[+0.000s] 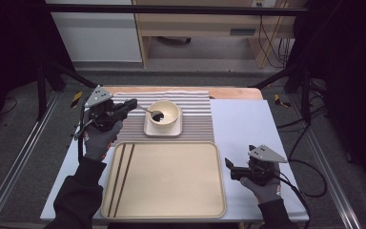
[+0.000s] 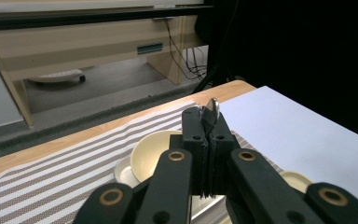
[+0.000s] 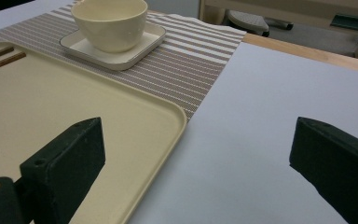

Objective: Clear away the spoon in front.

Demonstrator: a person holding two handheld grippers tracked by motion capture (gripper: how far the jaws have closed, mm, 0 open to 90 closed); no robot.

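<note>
My left gripper (image 1: 132, 104) hovers over the striped placemat (image 1: 198, 112), left of the cream bowl (image 1: 164, 114), and is shut on the handle of a metal spoon (image 1: 148, 112). The spoon's dark head hangs over the inside of the bowl. In the left gripper view the jaws are pressed together on the spoon (image 2: 211, 111), with the bowl (image 2: 156, 151) below them. The bowl rests on a square cream plate (image 1: 163, 130). My right gripper (image 1: 229, 166) is held low over the white sheet, right of the tray (image 1: 164, 191). It is open, with nothing between its jaws (image 3: 196, 154).
The large cream tray lies at the front middle, with two dark chopsticks (image 1: 122, 174) along its left side. A white sheet (image 1: 243, 124) covers the table's right part. The bowl (image 3: 109, 23) and plate (image 3: 116, 56) lie beyond the tray's corner (image 3: 168, 116) in the right gripper view.
</note>
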